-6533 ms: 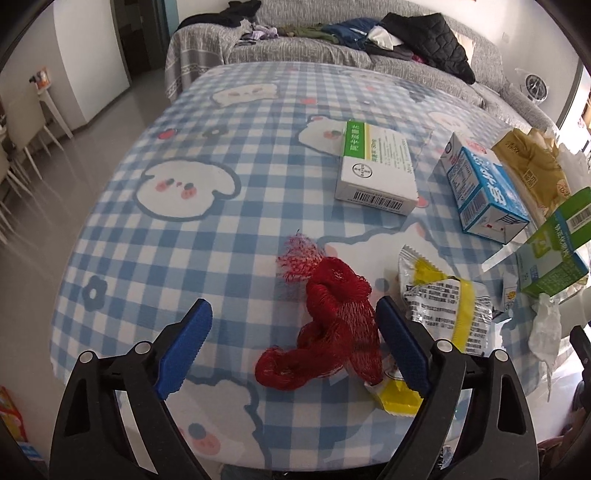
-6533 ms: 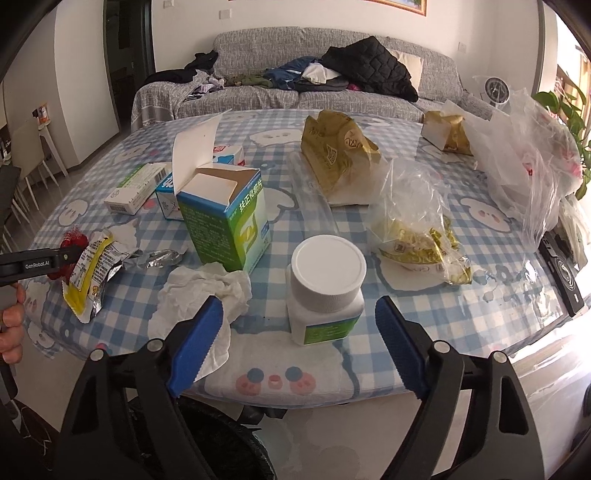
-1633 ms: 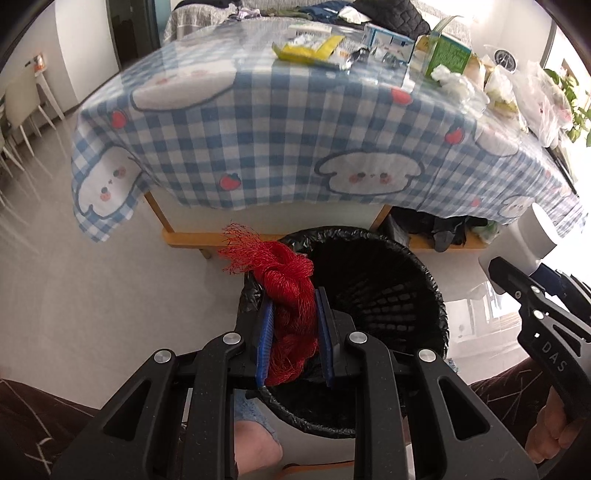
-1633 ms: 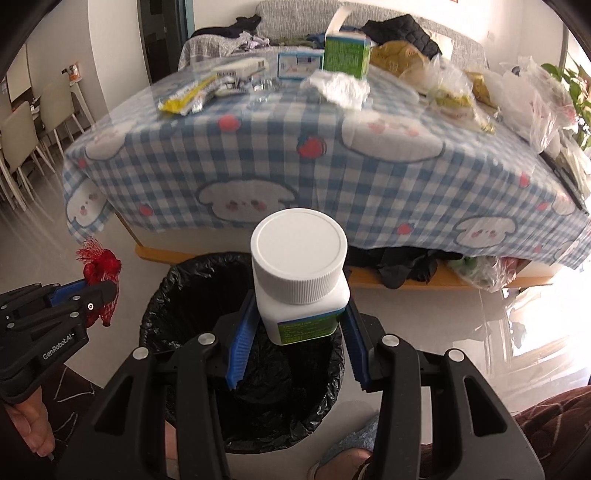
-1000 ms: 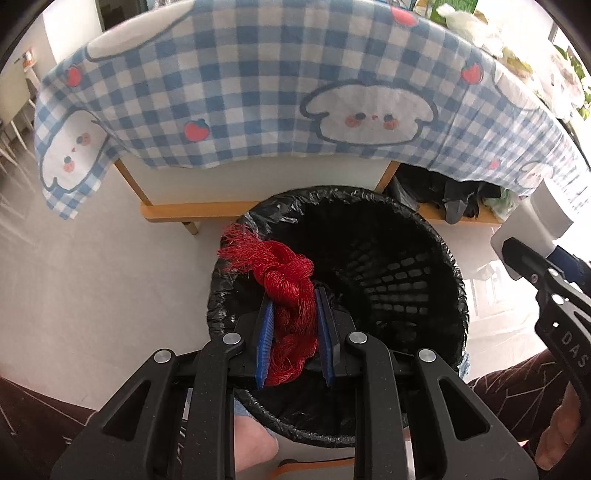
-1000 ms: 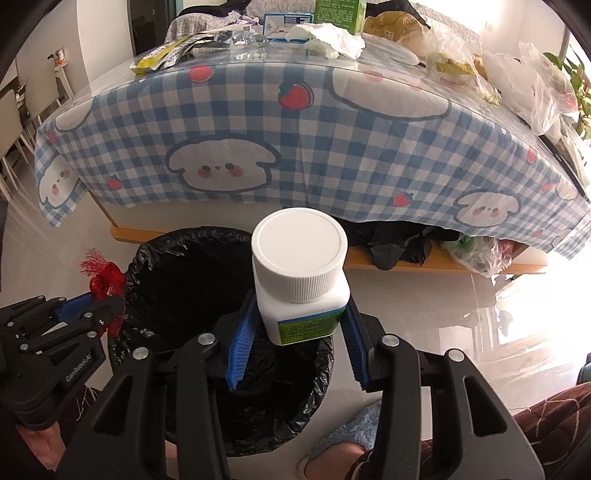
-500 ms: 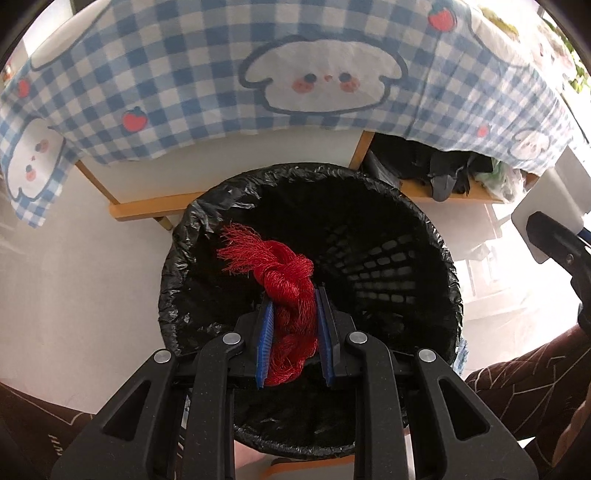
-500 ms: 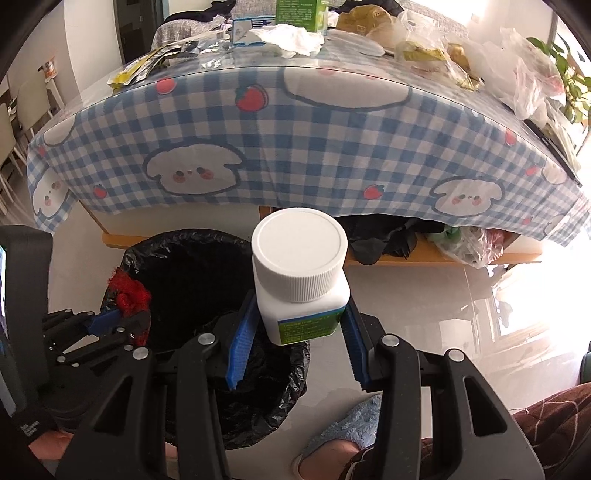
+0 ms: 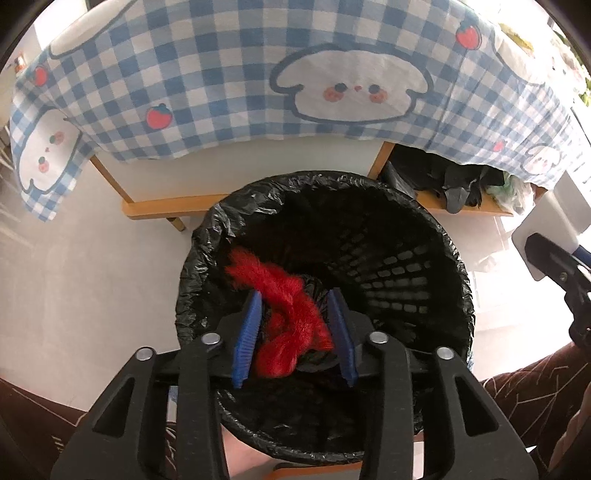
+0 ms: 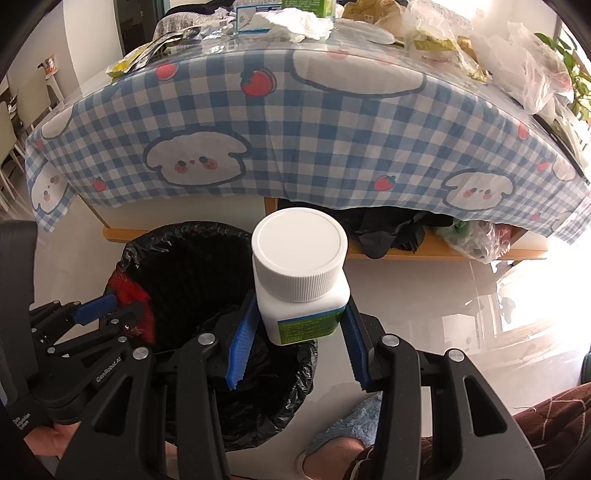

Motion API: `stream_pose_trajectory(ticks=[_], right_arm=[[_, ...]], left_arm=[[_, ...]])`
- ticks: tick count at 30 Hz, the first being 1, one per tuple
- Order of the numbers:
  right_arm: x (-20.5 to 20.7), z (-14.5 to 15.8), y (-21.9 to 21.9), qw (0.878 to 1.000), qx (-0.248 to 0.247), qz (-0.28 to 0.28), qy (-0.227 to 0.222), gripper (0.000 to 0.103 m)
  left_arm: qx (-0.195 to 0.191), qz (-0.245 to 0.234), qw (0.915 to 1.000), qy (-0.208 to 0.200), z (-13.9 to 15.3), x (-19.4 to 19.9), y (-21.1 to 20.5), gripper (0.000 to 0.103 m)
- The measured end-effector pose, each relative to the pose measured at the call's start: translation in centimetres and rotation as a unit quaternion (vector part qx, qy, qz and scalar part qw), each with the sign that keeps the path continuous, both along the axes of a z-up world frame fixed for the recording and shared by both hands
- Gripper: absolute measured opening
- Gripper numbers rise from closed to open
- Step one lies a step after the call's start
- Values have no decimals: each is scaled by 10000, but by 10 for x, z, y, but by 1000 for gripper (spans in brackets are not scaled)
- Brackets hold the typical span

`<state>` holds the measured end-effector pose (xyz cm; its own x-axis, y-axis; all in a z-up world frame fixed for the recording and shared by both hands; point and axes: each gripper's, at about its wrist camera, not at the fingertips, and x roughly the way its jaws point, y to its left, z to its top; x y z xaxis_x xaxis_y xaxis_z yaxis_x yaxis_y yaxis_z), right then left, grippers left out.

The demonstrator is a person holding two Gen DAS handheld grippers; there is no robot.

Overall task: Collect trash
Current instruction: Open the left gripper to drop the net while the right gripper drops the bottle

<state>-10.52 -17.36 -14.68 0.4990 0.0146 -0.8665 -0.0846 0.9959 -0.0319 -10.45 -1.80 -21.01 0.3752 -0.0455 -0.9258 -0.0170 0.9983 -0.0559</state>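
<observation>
My left gripper point(image 9: 293, 334) hangs over the mouth of the black-lined trash bin point(image 9: 454, 258). Its jaws stand apart and the red mesh net point(image 9: 286, 306) lies loose and blurred between them. My right gripper point(image 10: 295, 338) is shut on a white pill bottle point(image 10: 301, 273) with a white cap and green label, held over the bin's right rim point(image 10: 295, 387). The left gripper point(image 10: 96, 308) and the red net point(image 10: 127, 291) also show at the left of the right wrist view.
The table with its blue checked cloth point(image 10: 295, 122) stands just behind the bin, with wrappers, boxes and bags on top point(image 10: 295, 22). Dark clothes lie on the low wooden shelf point(image 10: 436, 254) under it. The person's legs and a slippered foot point(image 10: 340, 439) are beside the bin.
My left gripper has opened over the bin and the red net has slipped loose between the pads. The right gripper with the bottle has come a little closer over the bin.
</observation>
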Motion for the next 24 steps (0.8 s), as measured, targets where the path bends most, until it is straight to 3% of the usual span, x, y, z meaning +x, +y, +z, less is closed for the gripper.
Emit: stream_pose_trajectory(ticks=[4,11,14,24], right_arm=[[4,-7,3,9999,67,-11,123,42],[11,-18,15,9996,117,1,262,42],[15,-22,22,9994,147,14,315,42],[27,-36,56,9987,196,145,439,42]], left_arm=[[73,34,9999,-109,2,-2,5,62],[48,210,9995,-211,6,-6,28,82],[33,300,9993,-235,7,-8,40,89],[-21,499,9985,-239,3,-11,72,96]])
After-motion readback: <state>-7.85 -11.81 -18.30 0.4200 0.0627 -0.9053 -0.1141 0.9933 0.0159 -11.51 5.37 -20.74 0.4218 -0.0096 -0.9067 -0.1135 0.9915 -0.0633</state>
